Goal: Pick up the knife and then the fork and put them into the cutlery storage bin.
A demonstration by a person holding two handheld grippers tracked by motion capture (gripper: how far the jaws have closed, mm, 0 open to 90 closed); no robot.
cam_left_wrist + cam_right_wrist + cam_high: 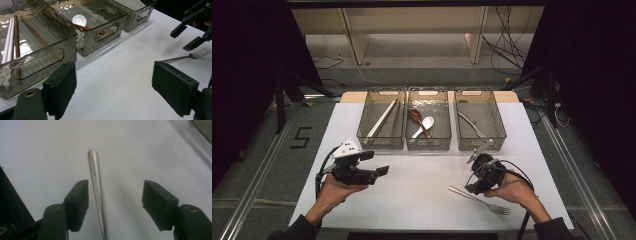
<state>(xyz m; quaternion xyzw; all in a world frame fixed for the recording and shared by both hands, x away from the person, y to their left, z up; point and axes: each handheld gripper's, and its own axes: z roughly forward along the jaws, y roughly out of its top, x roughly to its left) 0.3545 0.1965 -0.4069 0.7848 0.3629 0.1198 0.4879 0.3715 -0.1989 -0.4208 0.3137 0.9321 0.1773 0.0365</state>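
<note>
Right gripper view: the right tool [115,205] is being held just above the white surface [45,150], its jaws standing apart on either side of the fork [96,187] handle, neither pad pressing on it. The fork is being left flat on the surface, handle end pointing away from the camera. High view: the same right tool [473,186] is being held in the right hand [512,192] at the near right, over the fork [479,199], whose tines are lying toward the near edge. The left tool [379,172] is being held in the left hand [337,187] at the near left, well apart from the fork; in the left gripper view its jaws are being shown wide open with nothing between them. Three clear bins are being kept in a row at the far side: the left bin [362,134] is holding chopsticks [382,119], the middle bin [429,144] a brown spoon [418,119] and a white spoon [424,125], the right bin [500,131] a metal utensil [471,124].
</note>
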